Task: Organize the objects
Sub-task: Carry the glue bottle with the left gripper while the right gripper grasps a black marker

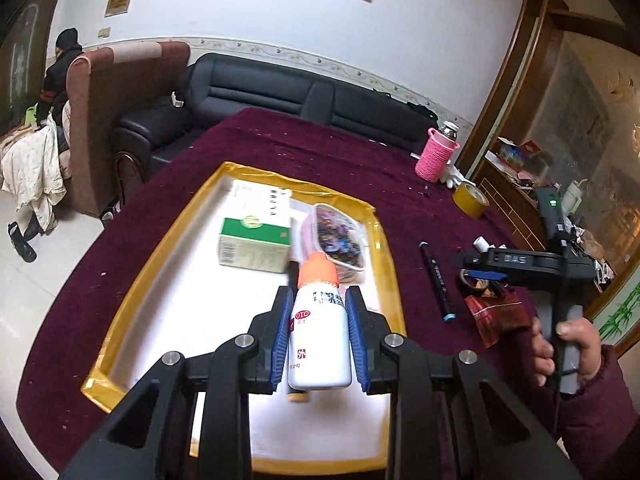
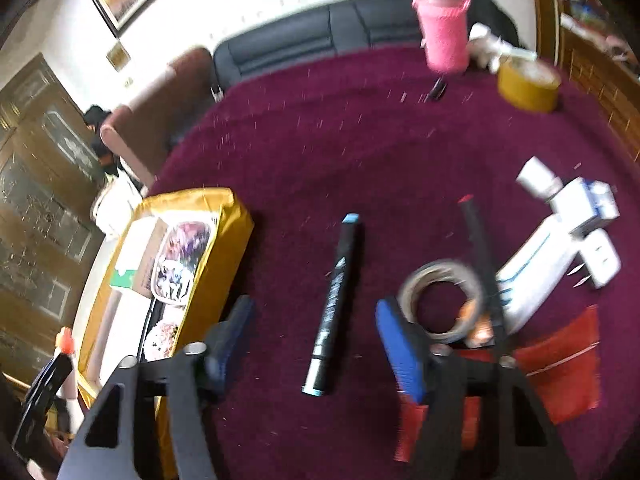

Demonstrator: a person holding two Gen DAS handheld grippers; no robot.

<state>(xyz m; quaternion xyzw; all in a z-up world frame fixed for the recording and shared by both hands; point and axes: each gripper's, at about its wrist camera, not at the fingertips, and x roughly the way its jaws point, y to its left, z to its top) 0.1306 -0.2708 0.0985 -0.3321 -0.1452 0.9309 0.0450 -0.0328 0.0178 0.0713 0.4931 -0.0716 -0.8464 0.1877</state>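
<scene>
My left gripper (image 1: 320, 294) is shut on a white bottle with an orange cap (image 1: 320, 340), held upright-tilted over the yellow-rimmed tray (image 1: 160, 240). In the tray lie a green-and-white box (image 1: 256, 240) and a clear container of colourful bits (image 1: 340, 236). A black marker with blue ends (image 2: 334, 300) lies on the maroon cloth to the tray's right. My right gripper (image 2: 315, 307) hangs over it, open, with the marker between its blue pads (image 2: 400, 352) and untouched. In the left wrist view a hand holds that right gripper (image 1: 476, 268) at the right.
Right of the marker lie a tape ring (image 2: 440, 300), a black pen with a red tip (image 2: 480, 248), a white tube (image 2: 536, 268), small white boxes and a red packet (image 2: 560, 364). A pink-sleeved flask (image 1: 436, 156) and yellow tape roll (image 1: 471, 199) stand far right. A person (image 1: 60, 76) sits far left.
</scene>
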